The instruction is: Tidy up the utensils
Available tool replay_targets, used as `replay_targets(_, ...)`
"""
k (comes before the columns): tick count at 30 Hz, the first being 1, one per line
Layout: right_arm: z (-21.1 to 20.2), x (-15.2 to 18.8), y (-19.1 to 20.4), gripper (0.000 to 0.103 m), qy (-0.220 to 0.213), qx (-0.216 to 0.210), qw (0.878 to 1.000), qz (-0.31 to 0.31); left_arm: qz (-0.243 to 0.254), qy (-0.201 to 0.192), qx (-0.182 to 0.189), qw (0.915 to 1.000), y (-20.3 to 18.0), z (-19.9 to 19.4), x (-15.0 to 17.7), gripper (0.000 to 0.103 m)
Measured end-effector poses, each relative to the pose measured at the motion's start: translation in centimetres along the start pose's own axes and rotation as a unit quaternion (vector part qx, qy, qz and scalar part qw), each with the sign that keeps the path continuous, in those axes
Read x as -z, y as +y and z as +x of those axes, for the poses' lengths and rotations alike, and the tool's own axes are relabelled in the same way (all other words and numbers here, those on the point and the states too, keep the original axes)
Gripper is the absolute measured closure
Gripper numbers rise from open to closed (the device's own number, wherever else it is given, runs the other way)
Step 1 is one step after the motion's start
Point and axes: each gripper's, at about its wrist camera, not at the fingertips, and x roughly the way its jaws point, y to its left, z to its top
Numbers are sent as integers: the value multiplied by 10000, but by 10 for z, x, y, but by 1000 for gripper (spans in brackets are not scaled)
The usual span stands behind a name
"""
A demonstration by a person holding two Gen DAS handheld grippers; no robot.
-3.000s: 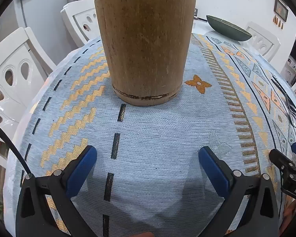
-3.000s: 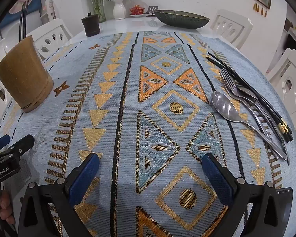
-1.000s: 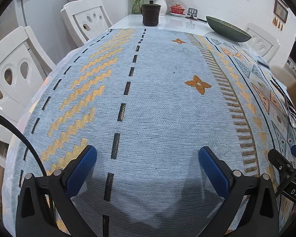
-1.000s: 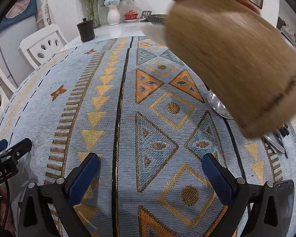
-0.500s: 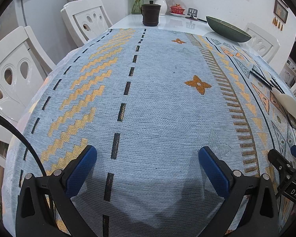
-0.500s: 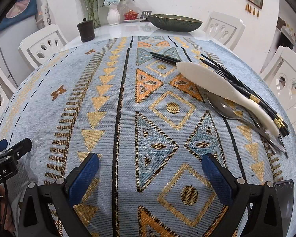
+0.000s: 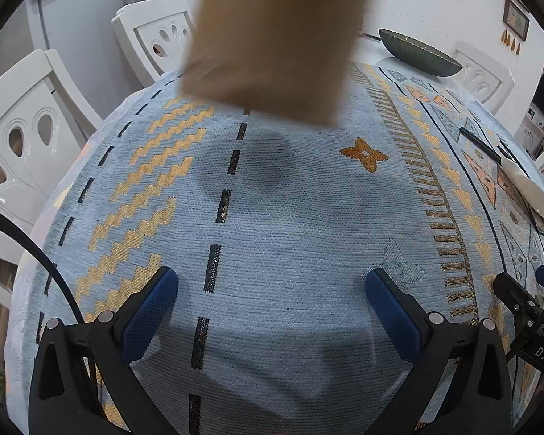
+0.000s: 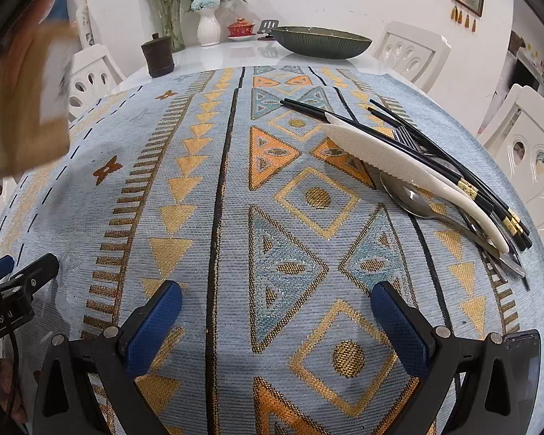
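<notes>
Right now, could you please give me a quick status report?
Both tongs open, empty: left, right. Wooden cup blurred, off the cloth. Utensils heaped loose on the cloth. Nothing blocking.

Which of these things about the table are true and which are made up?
1. The wooden cup is standing flat on the tablecloth. False: it is blurred and up in the air above the cloth, with its shadow below it.
2. The white spoon lies on top of the black chopsticks. True.
3. The left gripper is open with nothing between its pads. True.
4. The right gripper is shut on the metal spoon. False: it is open and empty, and the spoon lies on the cloth over to its right.
5. The green bowl sits on the patterned cloth. False: it rests on the bare white tabletop beyond the cloth.
</notes>
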Motion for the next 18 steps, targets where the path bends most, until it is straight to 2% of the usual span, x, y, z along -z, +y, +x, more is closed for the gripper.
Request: replay_targets(18, 0, 0, 0, 0, -1, 2, 10000, -1, 18, 38, 35, 10000, -1, 0, -2, 0)
